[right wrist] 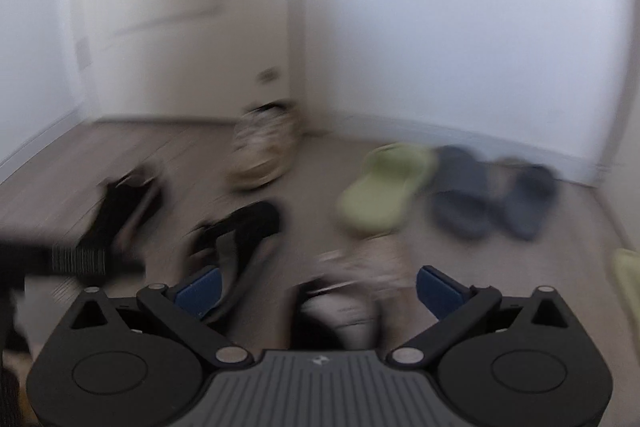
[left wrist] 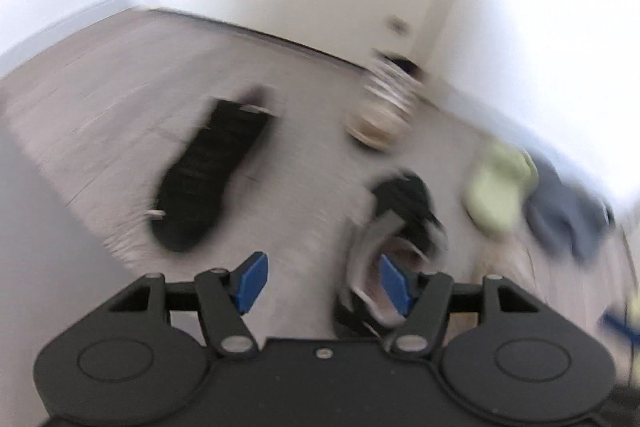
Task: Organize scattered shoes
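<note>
Grippers both hang spread and empty over the floor, the left gripper beside a black shoe, seemingly its heel, so it should straddle that rim squarely, while a green slipper and dark slippers lie near the wall.

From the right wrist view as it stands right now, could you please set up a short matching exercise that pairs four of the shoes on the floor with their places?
Things:
1. green clog
2. pair of dark blue slides
3. striped beige shoe
4. black shoe lying on its side

Places:
A. far back, near the corner beside the door
B. furthest left on the floor
C. by the right-hand wall, furthest right of these four
D. middle of the floor, just left of the slides

Pairs: 1-D, 2-C, 3-A, 4-B
</note>
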Motion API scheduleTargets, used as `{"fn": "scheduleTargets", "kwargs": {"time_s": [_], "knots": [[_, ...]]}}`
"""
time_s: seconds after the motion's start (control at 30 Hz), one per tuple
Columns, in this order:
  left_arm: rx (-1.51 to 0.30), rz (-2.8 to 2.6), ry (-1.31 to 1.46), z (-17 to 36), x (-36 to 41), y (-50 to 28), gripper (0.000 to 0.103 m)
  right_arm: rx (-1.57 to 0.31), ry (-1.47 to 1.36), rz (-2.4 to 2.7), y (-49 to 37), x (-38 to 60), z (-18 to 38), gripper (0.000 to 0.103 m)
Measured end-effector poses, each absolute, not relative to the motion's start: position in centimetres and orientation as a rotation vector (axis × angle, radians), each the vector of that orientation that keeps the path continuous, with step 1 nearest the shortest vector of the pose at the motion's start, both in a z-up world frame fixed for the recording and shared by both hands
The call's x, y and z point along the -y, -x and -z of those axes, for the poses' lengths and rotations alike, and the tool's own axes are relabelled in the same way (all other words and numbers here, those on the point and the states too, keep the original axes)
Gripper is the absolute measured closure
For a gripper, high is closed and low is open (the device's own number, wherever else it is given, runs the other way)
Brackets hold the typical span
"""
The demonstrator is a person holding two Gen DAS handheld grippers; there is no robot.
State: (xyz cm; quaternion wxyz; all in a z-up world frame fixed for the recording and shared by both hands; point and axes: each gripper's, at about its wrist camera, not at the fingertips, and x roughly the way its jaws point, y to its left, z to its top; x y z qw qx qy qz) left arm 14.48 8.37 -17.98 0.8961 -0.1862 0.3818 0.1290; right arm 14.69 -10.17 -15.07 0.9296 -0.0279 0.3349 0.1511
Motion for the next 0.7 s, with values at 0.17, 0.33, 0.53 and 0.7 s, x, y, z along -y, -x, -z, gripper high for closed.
{"fn": "scheduleTargets", "kwargs": {"time_s": [0.17,0.33,0.53,0.7], "knots": [[-0.799,-0.353,0.455,18.9,-11.0,-15.4,0.040,-0.803,0.242,-0.511,-16.8,5.0,16.8,0.044],[-0.806,-0.438,0.524,19.9,-13.7,-16.3,0.040,-1.014,0.451,-0.606,-18.6,1.4,20.5,0.071],[-0.787,-0.448,0.455,19.9,-12.6,-17.1,0.040,-1.067,0.539,-0.643,-19.8,-1.0,22.3,0.093],[-0.791,-0.478,0.499,20.6,-13.5,-17.2,0.040,-1.043,0.486,-0.728,-21.3,-2.6,22.7,0.094]]}}
